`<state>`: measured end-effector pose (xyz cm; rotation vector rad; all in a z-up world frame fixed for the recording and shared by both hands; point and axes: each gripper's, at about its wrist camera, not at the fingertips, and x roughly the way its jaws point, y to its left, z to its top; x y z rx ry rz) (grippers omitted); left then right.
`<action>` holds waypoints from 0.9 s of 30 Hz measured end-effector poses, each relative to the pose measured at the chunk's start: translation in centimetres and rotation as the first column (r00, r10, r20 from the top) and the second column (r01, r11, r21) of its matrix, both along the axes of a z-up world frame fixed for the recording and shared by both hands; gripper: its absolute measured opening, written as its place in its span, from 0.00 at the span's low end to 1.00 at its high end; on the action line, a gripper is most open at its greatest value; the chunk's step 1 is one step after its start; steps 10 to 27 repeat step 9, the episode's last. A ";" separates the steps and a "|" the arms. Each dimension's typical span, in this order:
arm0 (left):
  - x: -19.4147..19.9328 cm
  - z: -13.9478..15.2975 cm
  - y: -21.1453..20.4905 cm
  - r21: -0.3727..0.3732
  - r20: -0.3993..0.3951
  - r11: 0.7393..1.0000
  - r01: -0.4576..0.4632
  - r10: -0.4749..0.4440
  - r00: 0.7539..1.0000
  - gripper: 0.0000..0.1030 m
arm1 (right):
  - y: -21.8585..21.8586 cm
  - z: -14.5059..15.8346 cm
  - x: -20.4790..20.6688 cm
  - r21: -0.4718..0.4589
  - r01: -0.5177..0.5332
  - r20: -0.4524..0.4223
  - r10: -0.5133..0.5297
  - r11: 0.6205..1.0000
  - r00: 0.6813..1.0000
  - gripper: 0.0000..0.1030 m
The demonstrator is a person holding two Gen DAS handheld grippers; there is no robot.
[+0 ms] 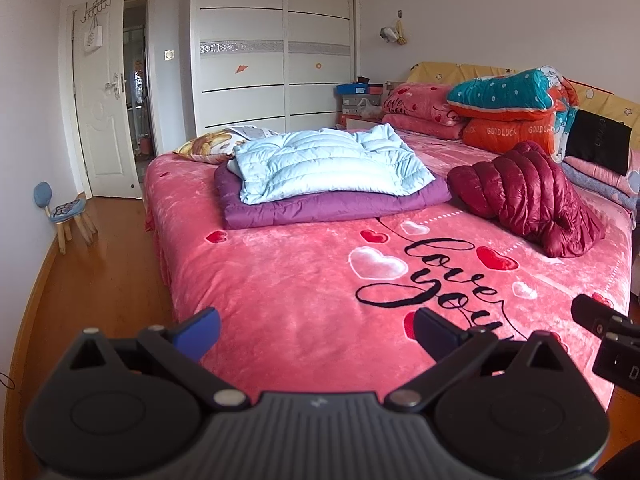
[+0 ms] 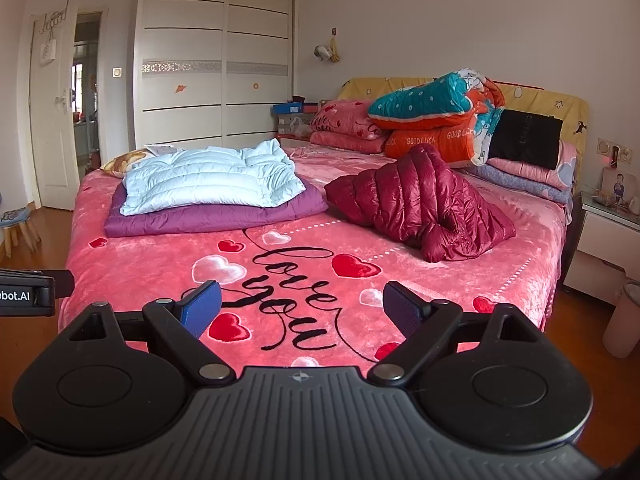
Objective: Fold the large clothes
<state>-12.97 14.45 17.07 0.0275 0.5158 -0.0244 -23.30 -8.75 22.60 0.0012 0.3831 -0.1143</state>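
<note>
A dark red puffer jacket (image 1: 532,196) lies crumpled on the right side of the pink bed (image 1: 280,292); it also shows in the right wrist view (image 2: 424,208). A light blue puffer jacket (image 1: 332,164) lies folded on top of a folded purple garment (image 1: 320,206) at the far left, also seen from the right wrist (image 2: 212,180) (image 2: 208,216). My left gripper (image 1: 316,332) is open and empty above the bed's near edge. My right gripper (image 2: 302,306) is open and empty, also above the near edge, well short of the red jacket.
Stacked quilts and pillows (image 2: 436,120) fill the head of the bed. A white nightstand (image 2: 600,236) and a bin (image 2: 624,320) stand to the right. A small stool (image 1: 64,212) stands on the wooden floor at the left, near an open door (image 1: 104,112).
</note>
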 end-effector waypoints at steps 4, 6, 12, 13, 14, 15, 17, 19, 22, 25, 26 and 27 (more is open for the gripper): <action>0.7 -0.8 -0.5 -0.007 -0.028 1.000 0.011 -0.011 1.000 0.99 | -0.3 -0.2 0.4 0.007 0.004 -0.006 -0.004 1.000 1.000 1.00; 1.1 -1.2 -0.9 -0.003 -0.041 1.000 0.016 -0.016 0.999 0.99 | -0.6 -0.5 0.7 0.014 0.010 -0.013 -0.010 1.000 1.000 1.00; 1.9 -1.7 -1.7 -0.003 -0.062 1.000 0.029 -0.030 0.998 0.99 | -1.3 -0.9 1.5 0.028 0.022 -0.026 -0.021 0.999 0.999 1.00; 1.9 -1.7 -1.7 -0.003 -0.062 1.000 0.029 -0.030 0.998 0.99 | -1.3 -0.9 1.5 0.028 0.022 -0.026 -0.021 0.999 0.999 1.00; 1.9 -1.7 -1.7 -0.003 -0.062 1.000 0.029 -0.030 0.998 0.99 | -1.3 -0.9 1.5 0.028 0.022 -0.026 -0.021 0.999 0.999 1.00; 1.9 -1.7 -1.7 -0.003 -0.062 1.000 0.029 -0.030 0.998 0.99 | -1.3 -0.9 1.5 0.028 0.022 -0.026 -0.021 0.999 0.999 1.00; 1.9 -1.7 -1.7 -0.003 -0.062 1.000 0.029 -0.030 0.998 0.99 | -1.3 -0.9 1.5 0.028 0.022 -0.026 -0.021 0.999 0.999 1.00; 1.9 -1.7 -1.7 -0.003 -0.062 1.000 0.029 -0.030 0.998 0.99 | -1.3 -0.9 1.5 0.028 0.022 -0.026 -0.021 0.999 0.999 1.00; 1.9 -1.7 -1.7 -0.003 -0.062 1.000 0.029 -0.030 0.998 0.99 | -1.3 -0.9 1.5 0.028 0.022 -0.026 -0.021 0.999 0.999 1.00; 1.9 -1.7 -1.7 -0.003 -0.062 1.000 0.029 -0.030 0.998 0.99 | -1.3 -0.9 1.5 0.028 0.022 -0.026 -0.021 0.999 0.999 1.00; 1.9 -1.7 -1.7 -0.003 -0.062 1.000 0.029 -0.030 0.998 0.99 | -1.3 -0.9 1.5 0.028 0.022 -0.026 -0.021 0.999 0.999 1.00; 1.9 -1.7 -1.7 -0.003 -0.062 1.000 0.029 -0.030 0.998 0.99 | -1.3 -0.9 1.5 0.028 0.022 -0.026 -0.021 0.999 0.999 1.00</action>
